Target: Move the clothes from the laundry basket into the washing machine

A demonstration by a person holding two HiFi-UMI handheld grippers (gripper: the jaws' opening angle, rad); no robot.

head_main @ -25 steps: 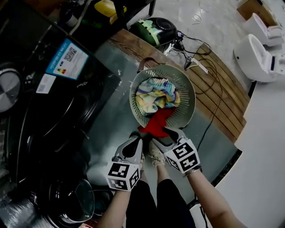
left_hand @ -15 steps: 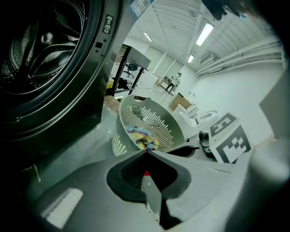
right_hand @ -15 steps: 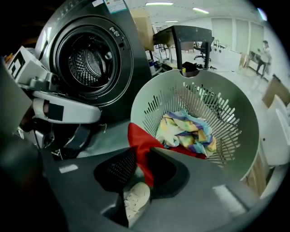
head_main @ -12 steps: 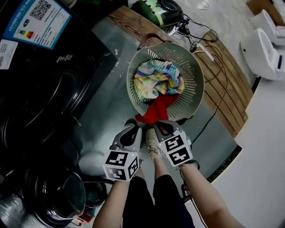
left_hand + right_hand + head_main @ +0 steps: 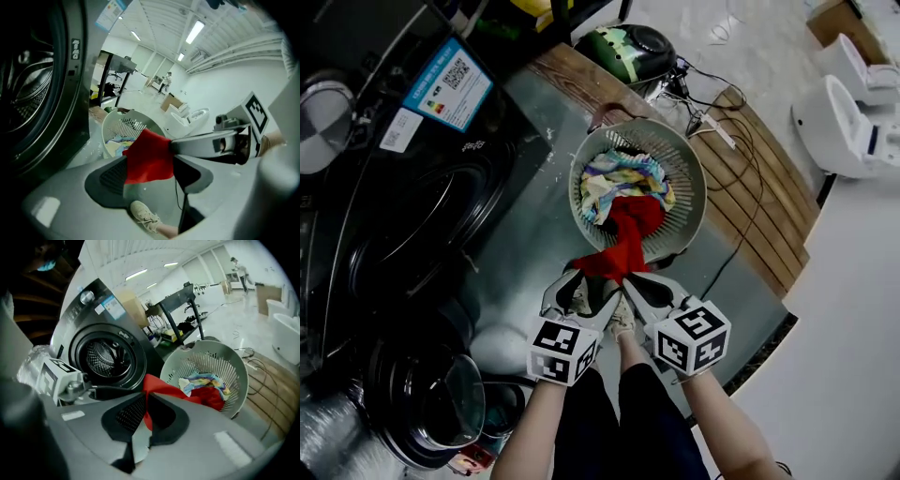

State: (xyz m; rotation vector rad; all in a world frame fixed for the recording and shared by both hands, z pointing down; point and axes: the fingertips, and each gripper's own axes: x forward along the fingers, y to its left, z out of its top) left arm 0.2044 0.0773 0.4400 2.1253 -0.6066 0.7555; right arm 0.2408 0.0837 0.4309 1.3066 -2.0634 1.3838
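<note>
Red cloth (image 5: 619, 246) stretches from the laundry basket (image 5: 692, 178) over its near rim to the two grippers at lower centre of the head view. The right gripper (image 5: 636, 279) has just closed, and its jaws are clamped on the end of the cloth. Just beside it, the left gripper (image 5: 584, 289) has just opened: its jaws stand wide apart, with the cloth between them but not pinched. A multicoloured garment (image 5: 623, 178) lies in the basket. The washing machine (image 5: 412, 216) fills the left of the frame. The step in hand looks like lifting the red piece out. Next, the right gripper would need to pull it free and swing left to the drum opening.
</note>
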